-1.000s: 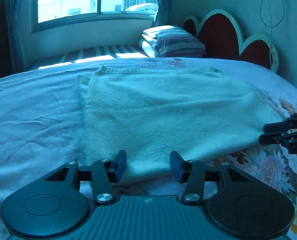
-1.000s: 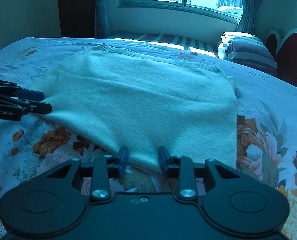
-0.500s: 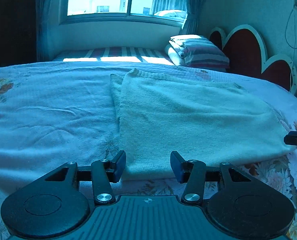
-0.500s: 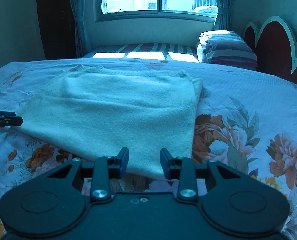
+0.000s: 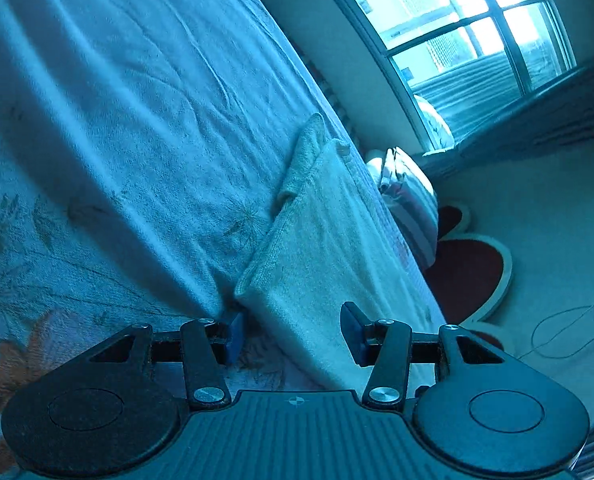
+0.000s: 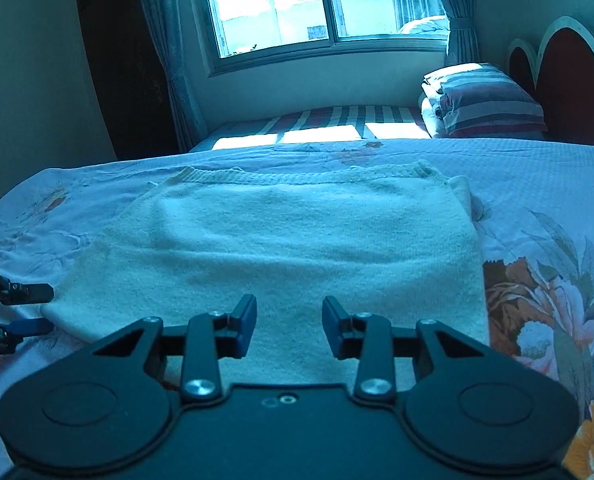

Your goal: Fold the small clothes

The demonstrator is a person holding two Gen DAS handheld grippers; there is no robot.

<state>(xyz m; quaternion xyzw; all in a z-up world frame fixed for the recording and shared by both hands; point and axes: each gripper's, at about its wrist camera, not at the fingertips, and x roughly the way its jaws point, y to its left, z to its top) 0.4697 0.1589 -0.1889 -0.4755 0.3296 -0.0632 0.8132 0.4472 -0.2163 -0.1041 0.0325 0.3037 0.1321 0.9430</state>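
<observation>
A pale knitted garment (image 6: 297, 232) lies flat on the floral bedsheet (image 6: 537, 240), ribbed hem at the far side and a folded sleeve at its right edge. My right gripper (image 6: 289, 328) hovers over the middle of its near edge, jaws open, nothing pinched. In the same view my left gripper (image 6: 37, 309) is at the left border, one finger above and one below the garment's near left corner. The left wrist view is rolled over on its side: that corner of the garment (image 5: 329, 240) runs in between the open jaws of the left gripper (image 5: 293, 334), and the pads are not pressing it.
Striped pillows (image 6: 489, 104) are stacked at the back right before a red scalloped headboard (image 6: 565, 80). A striped mattress (image 6: 317, 124) lies under the window (image 6: 317, 4). A dark door stands at the back left. A cable (image 5: 569, 336) hangs on the wall.
My left gripper has rolled far over and dropped to the garment's near left corner, which now sits between its jaws. The right gripper has shifted along the near edge and its jaws stand slightly wider.
</observation>
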